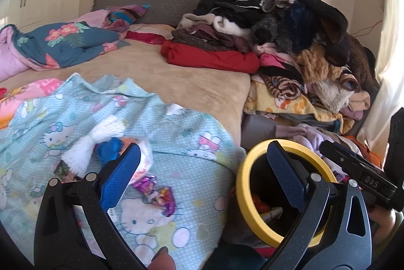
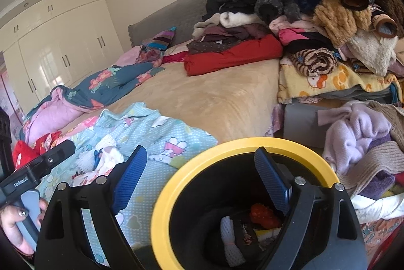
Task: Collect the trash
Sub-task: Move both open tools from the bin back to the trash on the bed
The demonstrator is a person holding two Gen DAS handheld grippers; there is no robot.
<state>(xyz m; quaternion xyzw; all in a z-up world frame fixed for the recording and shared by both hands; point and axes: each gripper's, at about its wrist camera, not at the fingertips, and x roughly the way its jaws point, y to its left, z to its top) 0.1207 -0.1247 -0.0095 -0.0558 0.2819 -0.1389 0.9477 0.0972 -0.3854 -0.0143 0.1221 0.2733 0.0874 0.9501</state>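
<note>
Hovering: left gripper [image 1: 203, 176] with jaws apart, nothing between them
Opening: right gripper [image 2: 200, 178], jaws wide and empty over the yellow-rimmed bin [image 2: 161, 204]
Trash left: purple wrapper [image 1: 157, 190] and white-blue scraps [image 1: 106, 146] on the cartoon-cat sheet [image 1: 184, 141]
Trash binned: red lump [image 2: 263, 214], white mesh [image 2: 229, 242]

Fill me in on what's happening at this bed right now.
A person is clearing trash off a messy bed with a two-finger tool in each hand. The right tool is open and empty above the yellow-rimmed bin, which already holds a red scrap and some white pieces. The left tool is also open with nothing between its fingers. On the blue cartoon-print sheet ahead of it lie a purple wrapper, a white tassel and a blue scrap, not yet collected.
</note>
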